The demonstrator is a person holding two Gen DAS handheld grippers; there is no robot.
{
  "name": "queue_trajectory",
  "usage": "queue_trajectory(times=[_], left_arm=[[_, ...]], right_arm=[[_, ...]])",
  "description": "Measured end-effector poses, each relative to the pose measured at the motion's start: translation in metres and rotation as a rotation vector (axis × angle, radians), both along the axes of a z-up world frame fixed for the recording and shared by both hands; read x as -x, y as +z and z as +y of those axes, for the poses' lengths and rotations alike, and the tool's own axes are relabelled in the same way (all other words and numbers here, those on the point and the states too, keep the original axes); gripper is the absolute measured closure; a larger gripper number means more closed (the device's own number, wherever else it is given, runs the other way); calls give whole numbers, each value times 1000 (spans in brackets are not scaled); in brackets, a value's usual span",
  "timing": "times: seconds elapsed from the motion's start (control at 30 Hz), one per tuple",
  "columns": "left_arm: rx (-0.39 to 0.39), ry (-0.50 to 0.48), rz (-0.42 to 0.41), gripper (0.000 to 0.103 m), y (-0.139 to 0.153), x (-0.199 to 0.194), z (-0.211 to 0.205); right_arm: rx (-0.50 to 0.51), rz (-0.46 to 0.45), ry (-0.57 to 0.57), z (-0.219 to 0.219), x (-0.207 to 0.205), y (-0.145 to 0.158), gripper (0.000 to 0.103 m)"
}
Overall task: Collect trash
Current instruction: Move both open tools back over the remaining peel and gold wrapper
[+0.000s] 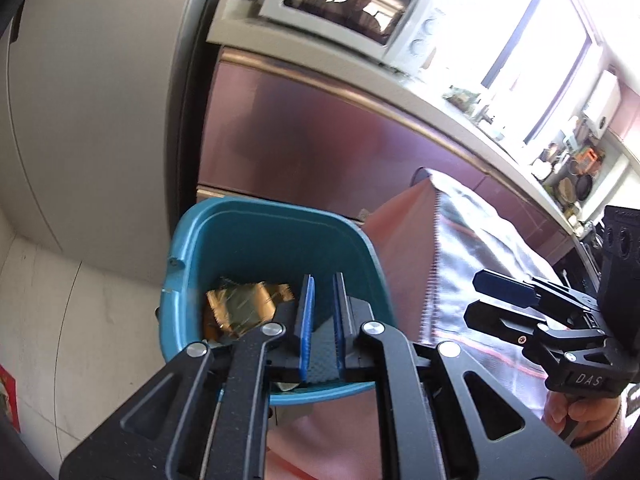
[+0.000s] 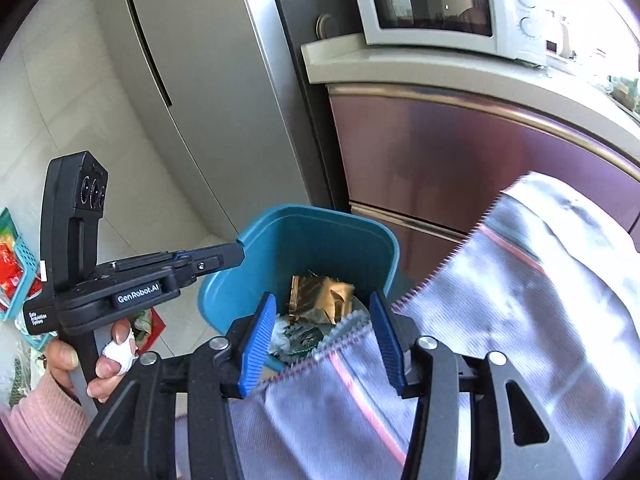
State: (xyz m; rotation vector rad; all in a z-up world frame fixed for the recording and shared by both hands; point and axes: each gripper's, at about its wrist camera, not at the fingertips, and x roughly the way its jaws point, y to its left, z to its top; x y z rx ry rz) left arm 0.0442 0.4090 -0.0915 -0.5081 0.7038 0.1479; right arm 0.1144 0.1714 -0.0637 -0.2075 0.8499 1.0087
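Note:
A teal bin [image 1: 256,236] [image 2: 312,240] stands on the floor by the pink cabinet. Gold and green wrappers [image 1: 240,308] [image 2: 320,300] lie inside it. My left gripper [image 1: 323,280] hangs over the bin's mouth, its blue pads a narrow gap apart, with nothing between them. It also shows in the right wrist view [image 2: 236,254] at the bin's left rim. My right gripper [image 2: 322,304] is open and empty over the bin's near rim, above a silver-grey cloth [image 2: 520,300]. It shows in the left wrist view [image 1: 478,298] too.
A grey fridge [image 2: 192,80] stands left of the bin. A pink cabinet [image 2: 460,152] carries a white microwave [image 2: 440,4] on its counter. A teal basket with red packets [image 2: 12,264] sits on the floor at far left. The cloth covers something to the bin's right.

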Motion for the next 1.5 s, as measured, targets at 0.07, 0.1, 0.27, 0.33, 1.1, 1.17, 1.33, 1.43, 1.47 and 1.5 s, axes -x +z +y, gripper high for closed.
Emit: queue_trajectory(times=[0.07,0.1,0.27,0.33,1.1,1.17,1.33,1.43,1.47,1.5], left_arm=[[-1,-32,-35,88,11,4,-11],[-2,-50,-54,86,17,7,-17],[-20,-189,-138,77,40,14,-65],[-31,-251,-160,73,46,14,-89],[-147,-589,-131,60,39,1,-303],[-154,-598,-131,60,40,1,-309],[-152,-614,-120,59,39,-4,-321],[-149,-629,-115,59,38,-8,-328],[-147,-636,-114,59,38,-9,-331],[-146,-645,-112,59,37,-10,-334]], right_arm=[[-24,0,-11,-21,6,8,52],[-40,-2,-16,-31,9,12,52],[-102,-21,-77,-94,18,30,48],[-116,-29,-111,-118,23,35,48],[-182,-14,-463,-298,51,13,46],[-185,-14,-474,-304,52,12,46],[-190,-18,-506,-321,55,11,46],[-189,-20,-532,-333,57,10,46],[-189,-21,-546,-338,57,10,46],[-189,-21,-561,-344,57,9,46]])
